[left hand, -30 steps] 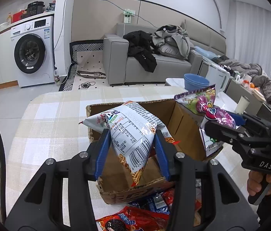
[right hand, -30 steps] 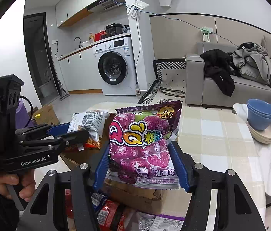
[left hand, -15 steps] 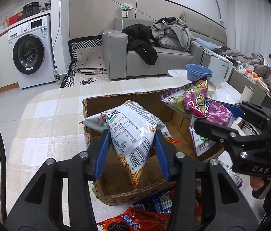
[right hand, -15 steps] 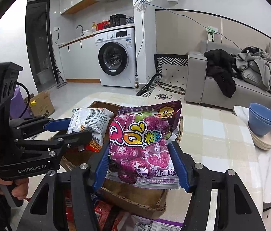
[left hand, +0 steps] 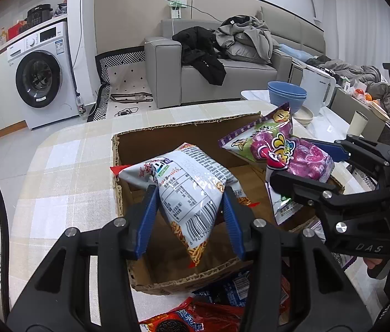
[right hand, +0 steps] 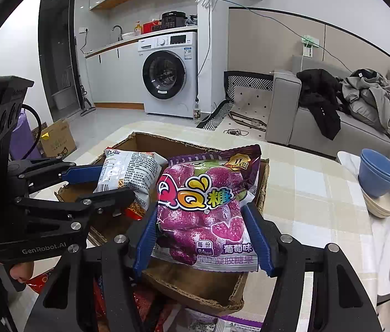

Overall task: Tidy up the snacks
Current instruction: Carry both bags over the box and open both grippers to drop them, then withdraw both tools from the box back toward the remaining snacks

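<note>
My left gripper [left hand: 190,221] is shut on a white and silver snack bag [left hand: 186,185], which hangs over the open cardboard box [left hand: 167,135] on the checked table. The same bag [right hand: 128,171] and left gripper [right hand: 106,182] appear at the left of the right wrist view. My right gripper [right hand: 203,238] is shut on a purple gummy-candy bag [right hand: 206,204], held above the box's near right part [right hand: 208,296]. From the left wrist view the purple bag [left hand: 286,152] and the right gripper [left hand: 309,163] sit to the right, over the box's right wall.
Red and blue snack packets [left hand: 208,310] lie on the table in front of the box. Stacked blue bowls [right hand: 377,177] stand on cream dishes at the table's right end, beside a white kettle [left hand: 316,88] and a cup [left hand: 356,123]. A sofa and washing machine are beyond.
Both grippers have sunk closer to the box with their bags still held. The purple bag now hangs over the box's right side.
</note>
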A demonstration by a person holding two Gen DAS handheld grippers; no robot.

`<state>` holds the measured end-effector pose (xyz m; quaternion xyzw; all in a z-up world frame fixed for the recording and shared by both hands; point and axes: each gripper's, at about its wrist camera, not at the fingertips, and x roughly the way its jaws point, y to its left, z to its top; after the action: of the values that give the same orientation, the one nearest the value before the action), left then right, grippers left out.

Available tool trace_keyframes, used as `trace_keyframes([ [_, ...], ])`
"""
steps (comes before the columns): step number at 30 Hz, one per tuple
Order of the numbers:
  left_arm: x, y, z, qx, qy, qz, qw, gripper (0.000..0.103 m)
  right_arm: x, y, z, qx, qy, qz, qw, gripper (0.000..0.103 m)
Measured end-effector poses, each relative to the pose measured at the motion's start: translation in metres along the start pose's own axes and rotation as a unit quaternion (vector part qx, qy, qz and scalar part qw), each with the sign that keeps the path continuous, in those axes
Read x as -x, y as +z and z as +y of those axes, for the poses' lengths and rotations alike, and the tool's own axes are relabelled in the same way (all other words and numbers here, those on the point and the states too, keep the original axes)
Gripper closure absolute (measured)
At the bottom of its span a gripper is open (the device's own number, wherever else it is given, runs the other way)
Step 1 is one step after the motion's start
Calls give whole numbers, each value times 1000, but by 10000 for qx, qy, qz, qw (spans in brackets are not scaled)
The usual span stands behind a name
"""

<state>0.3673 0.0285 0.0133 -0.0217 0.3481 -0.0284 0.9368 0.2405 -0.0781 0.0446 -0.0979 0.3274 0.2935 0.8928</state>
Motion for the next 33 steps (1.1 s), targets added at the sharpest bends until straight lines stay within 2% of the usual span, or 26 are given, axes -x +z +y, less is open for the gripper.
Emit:
trace_keyframes([
  [6, 0, -1, -2, 12, -22, 47, 10000, 59, 2, 0, -3, -44, 74, -1, 10000, 41],
  [9, 2, -2, -1, 7, -80, 50, 10000, 54, 4, 1, -5, -80, 178, -30, 9998, 28],
  [10, 5, -2, -2, 13, -78, 43, 10000, 43, 7, 1, -6, -95, 193, -64, 9997, 22],
  [12, 12, -5, 2, 59, -96, -6, 9999, 29, 12, 0, -8, -135, 191, -128, 9996, 14],
  [17, 32, -3, 2, 206, -342, -105, 9991, 13, 32, -4, -17, -404, 196, -300, 9985, 1],
  [18, 37, -3, 3, 226, -353, -116, 9991, 1, 37, -5, -20, -503, 236, -321, 9979, 0],
  [23, 66, -6, 4, 254, -355, -271, 9987, 1, 61, -11, -26, -783, 325, -387, 9956, 0],
  [33, 129, -32, 13, 410, -248, -490, 9976, 1, 107, -32, -20, -919, 165, -397, 9948, 0],
])
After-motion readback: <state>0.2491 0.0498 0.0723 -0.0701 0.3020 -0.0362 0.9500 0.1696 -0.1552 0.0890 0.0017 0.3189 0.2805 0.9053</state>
